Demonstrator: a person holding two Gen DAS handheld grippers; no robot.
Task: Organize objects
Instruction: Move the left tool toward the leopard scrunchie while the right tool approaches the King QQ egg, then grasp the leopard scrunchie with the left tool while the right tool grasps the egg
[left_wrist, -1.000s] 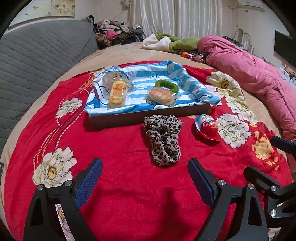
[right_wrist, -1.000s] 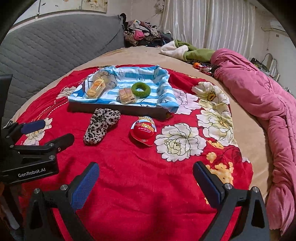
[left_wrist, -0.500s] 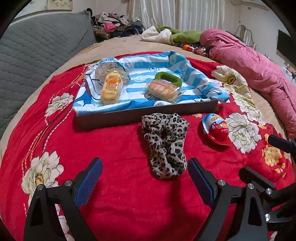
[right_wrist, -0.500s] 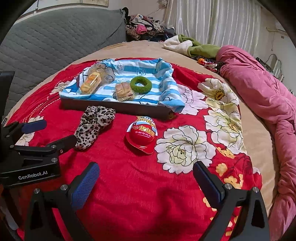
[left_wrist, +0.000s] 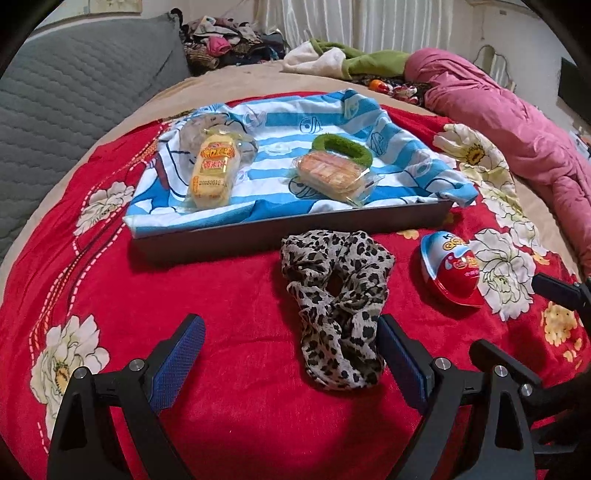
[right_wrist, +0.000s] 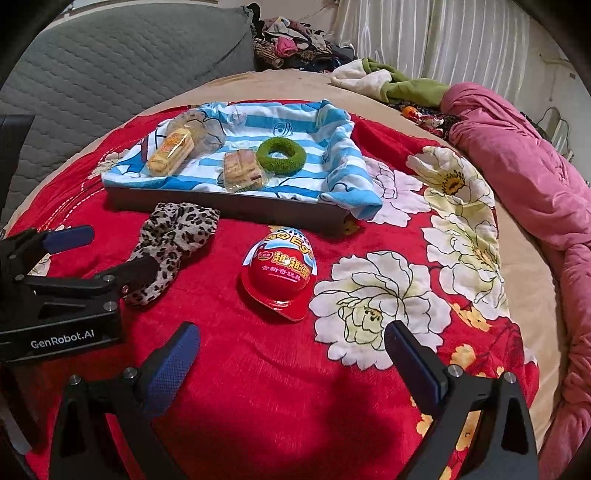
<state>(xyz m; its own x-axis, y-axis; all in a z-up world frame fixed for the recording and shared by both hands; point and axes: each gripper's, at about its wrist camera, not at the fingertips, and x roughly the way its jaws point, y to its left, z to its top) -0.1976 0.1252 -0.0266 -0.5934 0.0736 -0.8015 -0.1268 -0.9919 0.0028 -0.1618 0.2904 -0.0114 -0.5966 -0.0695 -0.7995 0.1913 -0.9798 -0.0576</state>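
Note:
A leopard-print scrunchie (left_wrist: 338, 302) lies on the red floral blanket, just ahead of my open, empty left gripper (left_wrist: 291, 354); it also shows in the right wrist view (right_wrist: 168, 245). A red and blue toy egg (right_wrist: 279, 275) lies ahead of my open, empty right gripper (right_wrist: 291, 360); it shows in the left wrist view (left_wrist: 452, 271) too. Behind them a dark tray (left_wrist: 288, 230) lined with a blue striped cloth holds a yellow cake packet (left_wrist: 212, 171), a wrapped biscuit pack (left_wrist: 330, 175) and a green scrunchie (right_wrist: 281, 155).
A pink quilt (right_wrist: 524, 173) runs along the right side of the bed. A grey quilted headboard (left_wrist: 74, 85) stands at the left. Clothes and a green and white towel (left_wrist: 343, 59) are piled at the far end.
Both grippers have moved forward and lower toward the bed. The scrunchie and the toy egg are nearer to them now. Nothing was grasped.

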